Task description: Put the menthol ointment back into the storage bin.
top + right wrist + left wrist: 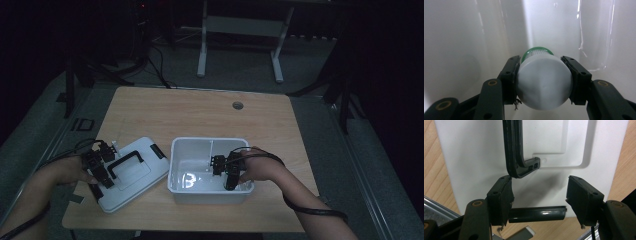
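A white plastic bin (174, 165) stands in the middle of the wooden table. Its white lid (142, 176) with a black handle (126, 162) lies flat to the bin's left. My left gripper (106, 171) hovers over the lid's near end. In the left gripper view this gripper (539, 195) is open just short of the handle (514, 157), on the lid (469, 157). My right gripper (220, 166) reaches down inside the bin. In the right gripper view it (540, 60) is shut on a white cylindrical bottle (544, 85) with a green band, close to the bin's wall (461, 37).
A round cable hole (237, 105) sits near the table's far edge. The wooden top (200, 117) lies bare behind the bin. A white table frame (202, 45) stands on the dark floor beyond. Cables trail from both grippers off the near edge.
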